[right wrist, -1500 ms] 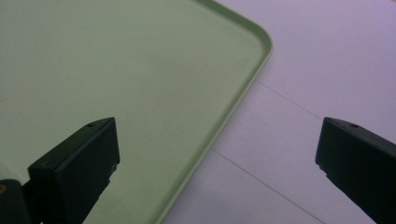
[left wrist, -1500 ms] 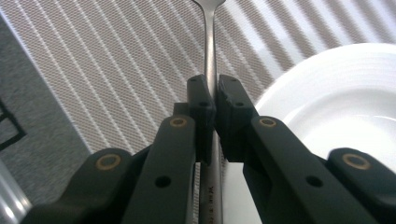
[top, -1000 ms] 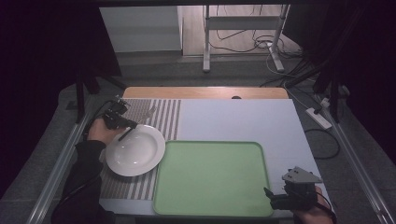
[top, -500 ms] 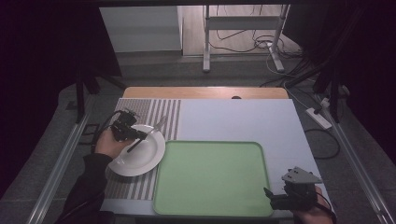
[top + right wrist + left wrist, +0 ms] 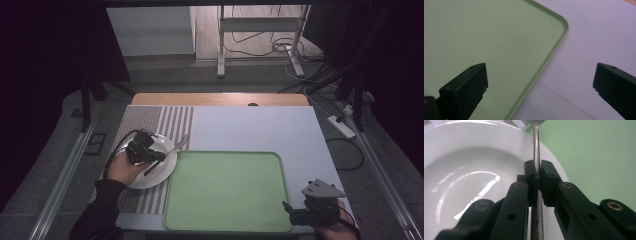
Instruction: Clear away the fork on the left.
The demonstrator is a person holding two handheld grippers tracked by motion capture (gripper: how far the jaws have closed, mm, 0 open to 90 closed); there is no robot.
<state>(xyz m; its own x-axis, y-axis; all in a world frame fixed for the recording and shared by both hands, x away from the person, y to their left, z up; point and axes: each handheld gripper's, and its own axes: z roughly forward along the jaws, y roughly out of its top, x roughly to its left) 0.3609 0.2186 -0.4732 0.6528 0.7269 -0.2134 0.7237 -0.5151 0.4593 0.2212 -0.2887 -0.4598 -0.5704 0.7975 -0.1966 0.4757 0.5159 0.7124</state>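
Left gripper view looks along two black jaws pinched tight on the thin metal handle of a fork, whose tines run out of frame at the top edge; small engraved lettering low on the handle is too blurred to read. Beneath the fork lies a white plate, glossy with streaks of reflected light, and past its rim a green tray. High view puts the left gripper over the plate, the fork reaching from it toward the plate's far right rim, just above the tray's near-left corner. The plate sits on a grey striped placemat at the table's left, partly hidden by the hand and gripper. The right gripper rests at the near right corner, its jaws spread wide with nothing between them; in the right gripper view they frame the tray's rounded corner and the pale lilac table cover. A wooden table edge shows at the far side. Beyond it, the room is dark at both sides, with grey floor, a metal stand and loose cables.
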